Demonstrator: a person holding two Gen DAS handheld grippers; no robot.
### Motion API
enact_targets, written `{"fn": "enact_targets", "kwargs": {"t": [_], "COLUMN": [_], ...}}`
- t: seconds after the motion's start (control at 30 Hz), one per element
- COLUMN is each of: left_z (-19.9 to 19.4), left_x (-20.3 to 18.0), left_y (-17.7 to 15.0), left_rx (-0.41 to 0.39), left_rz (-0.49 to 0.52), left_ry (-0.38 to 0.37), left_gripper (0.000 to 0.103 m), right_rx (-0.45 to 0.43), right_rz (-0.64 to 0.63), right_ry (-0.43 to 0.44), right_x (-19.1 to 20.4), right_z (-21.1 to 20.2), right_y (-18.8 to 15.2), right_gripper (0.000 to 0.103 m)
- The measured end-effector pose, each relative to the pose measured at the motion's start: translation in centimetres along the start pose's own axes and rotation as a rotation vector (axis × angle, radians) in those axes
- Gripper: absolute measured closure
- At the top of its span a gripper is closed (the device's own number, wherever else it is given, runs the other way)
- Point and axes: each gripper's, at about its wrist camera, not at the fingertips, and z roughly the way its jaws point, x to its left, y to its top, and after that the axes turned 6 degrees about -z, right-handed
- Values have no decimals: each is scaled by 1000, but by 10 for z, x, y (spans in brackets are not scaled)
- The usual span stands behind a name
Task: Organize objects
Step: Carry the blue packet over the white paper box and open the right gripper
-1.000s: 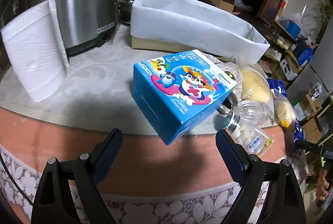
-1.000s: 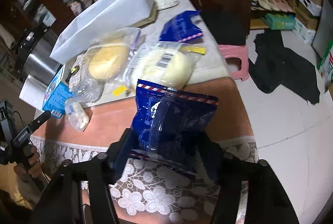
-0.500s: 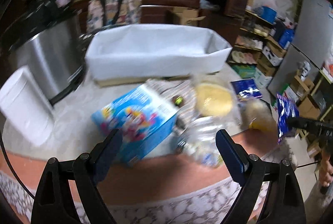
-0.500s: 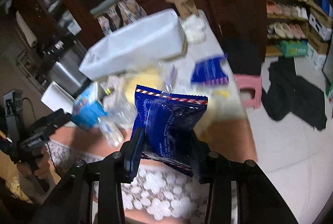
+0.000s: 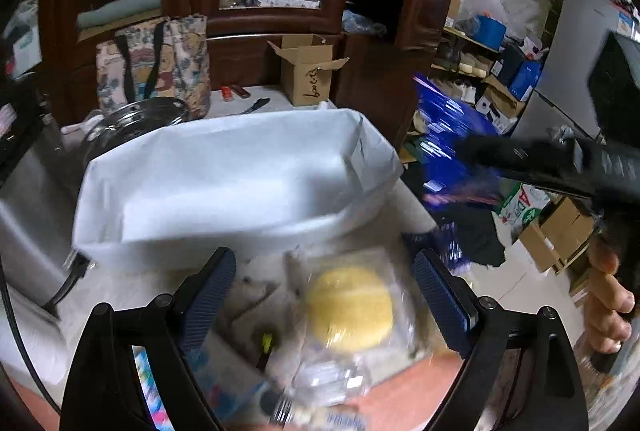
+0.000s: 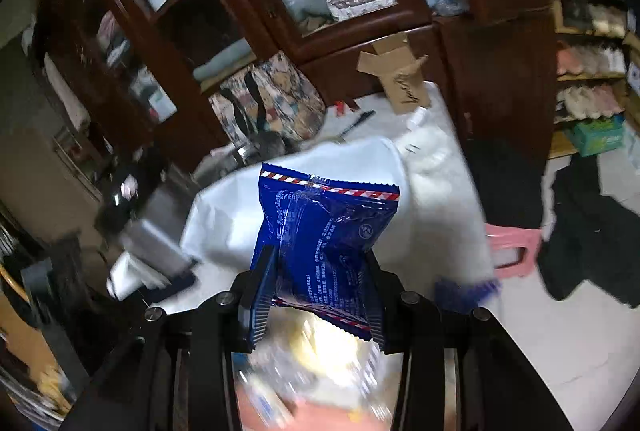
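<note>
My right gripper [image 6: 318,271] is shut on a blue snack packet [image 6: 324,227], which it holds upright in the air in front of the white paper-lined box [image 6: 224,215]. The left wrist view shows that packet [image 5: 448,143] as a blur to the right of the box [image 5: 224,183], level with its rim. My left gripper [image 5: 322,271] is open and holds nothing. It hovers above a yellow bun in a clear wrapper [image 5: 348,307] on the table. A blue cartoon carton [image 5: 152,383] and a clear bottle [image 5: 320,383] lie blurred at the bottom edge.
A steel cooker [image 5: 24,223] and a pot [image 5: 132,119] stand left of the box, with a patterned tote bag [image 5: 156,63] and an open cardboard carton [image 5: 308,71] behind. A second blue packet [image 6: 464,289] lies on the table's right side. A pink stool [image 6: 512,247] stands on the floor.
Both grippers have risen and moved toward the white box. The right jaws narrowed on the blue packet and lifted it. The left view swung from the blue carton to the bun.
</note>
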Motion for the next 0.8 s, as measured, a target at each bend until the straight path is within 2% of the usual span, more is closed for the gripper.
{"fn": "enact_targets", "kwargs": {"t": [0.07, 0.2, 0.33, 0.43, 0.53, 0.67, 0.73, 0.8], "left_z": [15, 44, 75, 83, 86, 81, 77, 76], "left_x": [0, 8, 16, 21, 27, 27, 27, 26], "left_y": [12, 25, 25, 17, 12, 11, 8, 8], "left_rx": [8, 31, 88, 106, 106, 88, 80, 76], "left_rz": [-23, -71, -106, -78, -63, -72, -66, -59], "left_ry": [8, 9, 27, 70, 104, 103, 102, 99], "left_gripper": [13, 14, 18, 20, 20, 20, 20, 20], "right_rx": [20, 44, 21, 26, -27, -40, -72, -108], "right_rz": [51, 152, 240, 225, 170, 177, 189, 180], "right_ry": [43, 49, 2, -45, -120, -102, -77, -46], "right_x": [-9, -31, -58, -63, -51, -49, -49, -48], "right_z": [25, 75, 111, 130, 131, 127, 119, 110], "right_y": [16, 27, 23, 17, 14, 12, 12, 14], "right_gripper": [64, 64, 64, 64, 62, 61, 56, 43]}}
